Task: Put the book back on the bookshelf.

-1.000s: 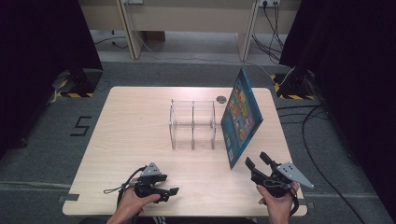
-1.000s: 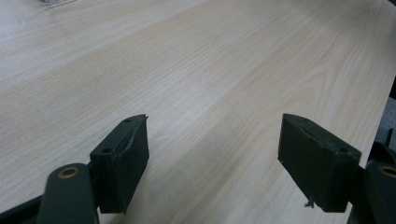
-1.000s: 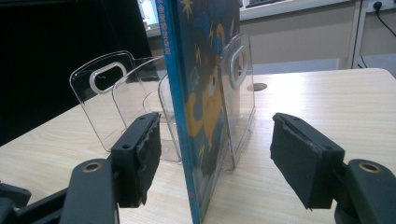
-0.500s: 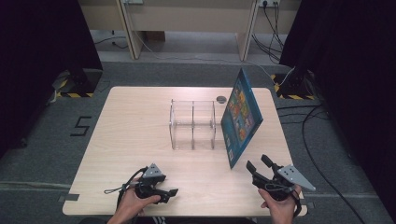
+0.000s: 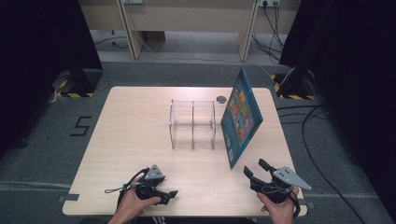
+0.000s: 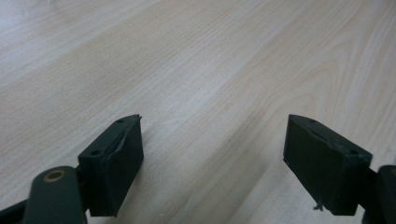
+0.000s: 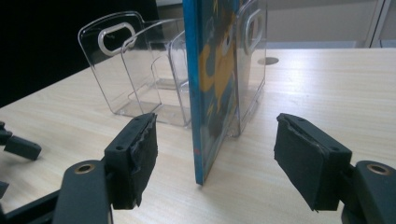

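Pale wood table (image 5: 140, 121) stands on grey carpet between dark curtains, with a clear rack (image 5: 192, 124) at its middle and a blue book (image 5: 240, 114) leaning upright against the rack's right end. Left gripper (image 5: 170, 196) rests at the near edge and right gripper (image 5: 252, 169) sits just near of the book; both have just been opening and stand apart with nothing between them.

Book (image 7: 210, 84) top cut off; small dark disc (image 5: 221, 99) perhaps table grommet

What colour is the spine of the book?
Blue; the book shows it best in the right gripper view.
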Tool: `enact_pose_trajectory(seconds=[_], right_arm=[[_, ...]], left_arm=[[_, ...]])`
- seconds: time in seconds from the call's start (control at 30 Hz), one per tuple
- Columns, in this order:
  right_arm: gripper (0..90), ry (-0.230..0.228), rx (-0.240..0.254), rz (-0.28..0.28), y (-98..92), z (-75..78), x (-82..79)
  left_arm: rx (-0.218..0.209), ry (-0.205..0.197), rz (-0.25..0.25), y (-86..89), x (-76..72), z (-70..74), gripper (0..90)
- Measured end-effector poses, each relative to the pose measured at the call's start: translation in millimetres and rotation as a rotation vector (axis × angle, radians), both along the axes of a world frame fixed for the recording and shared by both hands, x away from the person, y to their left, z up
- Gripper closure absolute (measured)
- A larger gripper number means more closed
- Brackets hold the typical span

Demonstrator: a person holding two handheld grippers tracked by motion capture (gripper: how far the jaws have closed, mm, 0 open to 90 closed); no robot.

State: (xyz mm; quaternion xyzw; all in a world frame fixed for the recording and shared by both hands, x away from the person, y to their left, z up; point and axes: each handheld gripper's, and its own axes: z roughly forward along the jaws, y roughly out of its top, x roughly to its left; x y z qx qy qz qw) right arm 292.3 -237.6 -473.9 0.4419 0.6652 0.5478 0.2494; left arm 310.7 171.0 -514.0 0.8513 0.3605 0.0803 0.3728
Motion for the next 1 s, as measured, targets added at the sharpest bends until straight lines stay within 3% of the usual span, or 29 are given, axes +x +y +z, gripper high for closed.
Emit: enact_pose_trajectory(seconds=[0.33, 0.9, 1.0], right_arm=[[27.5, 0.036, -0.043, 0.018, -3.6, -3.8, -3.3], [25.5, 0.076, -0.091, 0.033, -10.7, -8.4, -10.8], [22.2, 0.085, -0.118, 0.039, -9.7, -10.4, -13.8]], left_arm=[[0.090, -0.077, -0.044, -5.9, -5.4, -3.1, 15.0], [0.089, -0.081, -0.038, -6.3, -6.5, -3.7, 14.0], [0.090, -0.080, -0.038, -7.0, -6.2, -3.7, 13.8]])
